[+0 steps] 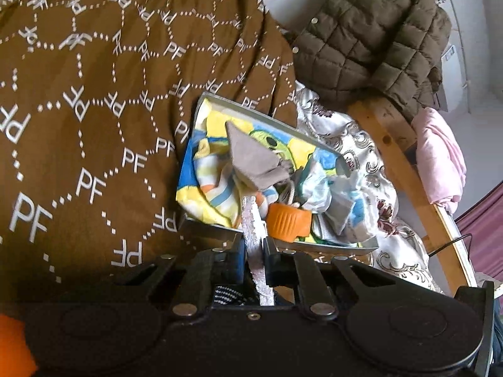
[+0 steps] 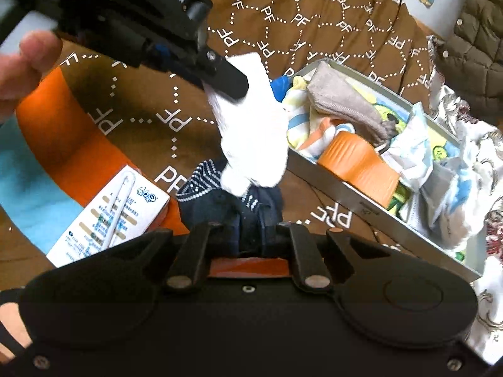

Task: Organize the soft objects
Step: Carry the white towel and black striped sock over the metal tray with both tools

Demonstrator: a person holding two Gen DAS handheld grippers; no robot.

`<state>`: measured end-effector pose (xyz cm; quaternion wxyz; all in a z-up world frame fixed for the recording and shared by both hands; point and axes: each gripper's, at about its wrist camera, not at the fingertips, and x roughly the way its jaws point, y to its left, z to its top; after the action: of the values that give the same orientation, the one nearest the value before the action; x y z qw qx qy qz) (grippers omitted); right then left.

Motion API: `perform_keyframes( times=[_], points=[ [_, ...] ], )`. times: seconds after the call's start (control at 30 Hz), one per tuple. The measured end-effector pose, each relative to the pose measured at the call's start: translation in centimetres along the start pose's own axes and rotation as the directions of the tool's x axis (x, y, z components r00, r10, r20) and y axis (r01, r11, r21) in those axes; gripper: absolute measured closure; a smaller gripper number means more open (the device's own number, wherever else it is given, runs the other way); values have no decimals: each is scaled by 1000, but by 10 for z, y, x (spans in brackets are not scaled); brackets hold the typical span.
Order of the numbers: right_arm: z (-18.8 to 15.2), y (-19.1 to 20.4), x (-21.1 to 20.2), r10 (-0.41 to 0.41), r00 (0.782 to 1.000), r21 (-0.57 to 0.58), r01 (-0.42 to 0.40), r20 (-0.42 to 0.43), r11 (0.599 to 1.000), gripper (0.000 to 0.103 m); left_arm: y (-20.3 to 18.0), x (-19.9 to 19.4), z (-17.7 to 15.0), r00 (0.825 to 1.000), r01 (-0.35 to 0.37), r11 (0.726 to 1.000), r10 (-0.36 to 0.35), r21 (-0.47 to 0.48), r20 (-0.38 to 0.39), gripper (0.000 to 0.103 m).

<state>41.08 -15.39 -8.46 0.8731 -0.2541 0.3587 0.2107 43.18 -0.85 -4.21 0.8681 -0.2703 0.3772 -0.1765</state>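
Brown quilt point(image 1: 94, 100) covers most of the bed and carries everything; a puffer jacket point(image 1: 371, 31) is dumped at the far edge by the wooden frame point(image 1: 389, 144), likely not yet sorted. A grey box point(image 2: 342, 199) sits on the quilt near the bed's right edge as the collection bin: it already holds a cartoon cloth point(image 1: 207, 157), a grey sock point(image 1: 254, 160), an orange ribbed piece point(image 2: 358, 166) and crumpled masks point(image 2: 440, 185).

Left gripper point(image 1: 254, 248) has its fingers clenched on a white sock point(image 2: 251, 132), which hangs free above the quilt just beside the box's near wall, probably lifted for dropping in. Right gripper point(image 2: 248, 235) has its fingers clamped on a navy sock point(image 2: 232, 201) directly under the white one; the two touch, so they may be being pulled apart or paired, cannot tell which.

A white carton point(image 2: 110, 213) lies on an orange-and-blue item near the bed's near edge.

Hidden: right fingertips are buried in navy fabric; the white sock is overexposed, no detail; box bottom is covered; a hand point(image 2: 25, 69) is cut off at the frame edge.
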Motion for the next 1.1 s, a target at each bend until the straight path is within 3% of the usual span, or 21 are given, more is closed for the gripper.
perform_keyframes(
  times=[0.67,1.1],
  points=[
    [16,-28,-69,-147,982,-17,150,115,989,103,-22,-32,18,995,-48,998,43,51,94,93],
    [61,-119,-103,-266,921,173,224,284,959,103,-96,-16,82,980,-102,975,64,200,190,93]
  ],
)
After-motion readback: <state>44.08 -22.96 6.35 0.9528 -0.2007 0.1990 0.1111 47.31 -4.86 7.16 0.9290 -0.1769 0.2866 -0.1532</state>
